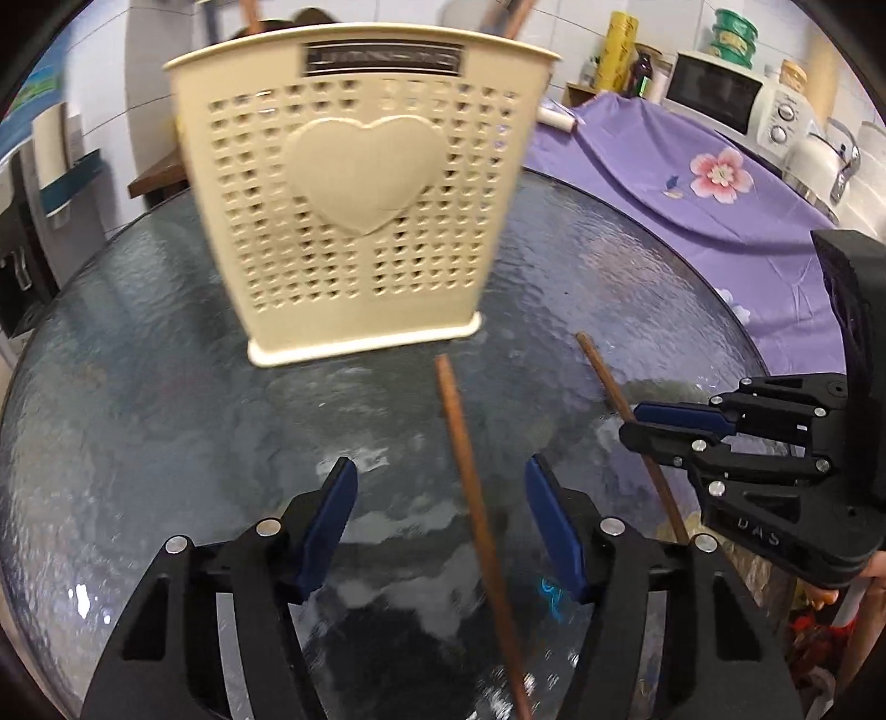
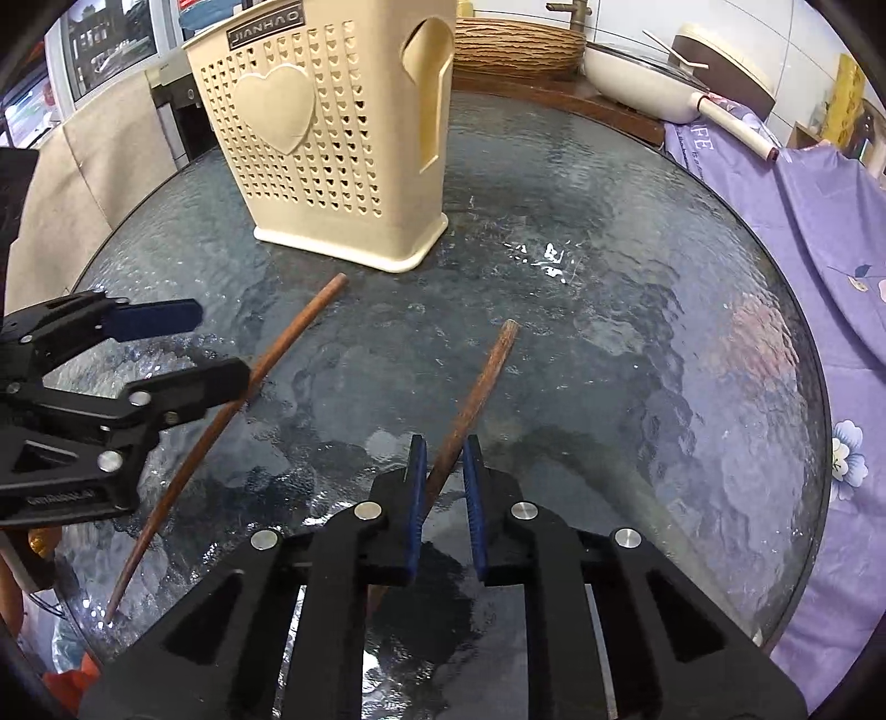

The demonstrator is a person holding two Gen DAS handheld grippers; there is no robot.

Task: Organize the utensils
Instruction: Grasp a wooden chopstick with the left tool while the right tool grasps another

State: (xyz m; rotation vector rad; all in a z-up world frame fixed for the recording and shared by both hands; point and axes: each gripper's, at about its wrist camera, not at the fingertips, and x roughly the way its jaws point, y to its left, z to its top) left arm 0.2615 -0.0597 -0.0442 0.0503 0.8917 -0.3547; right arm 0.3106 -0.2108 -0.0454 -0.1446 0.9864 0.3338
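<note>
Two brown wooden chopsticks lie on the round glass table [image 1: 166,387]. A cream perforated utensil holder [image 1: 354,205] with a heart stands upright behind them; it also shows in the right wrist view [image 2: 326,149]. My left gripper [image 1: 440,515] is open, its blue pads astride the left chopstick [image 1: 470,498], not touching it. My right gripper [image 2: 444,471] is nearly shut around the right chopstick [image 2: 482,382], with the pads close on both sides. In the left wrist view the right gripper [image 1: 642,426] straddles that chopstick [image 1: 609,382]. The left chopstick [image 2: 277,354] passes under the left gripper [image 2: 216,343].
A purple flowered cloth [image 1: 692,183] covers the counter to the right, with a white microwave [image 1: 731,94] and a kettle [image 1: 819,160] on it. A white pan [image 2: 648,83] and a woven basket [image 2: 515,47] sit behind the table. The table edge [image 2: 819,387] curves close on the right.
</note>
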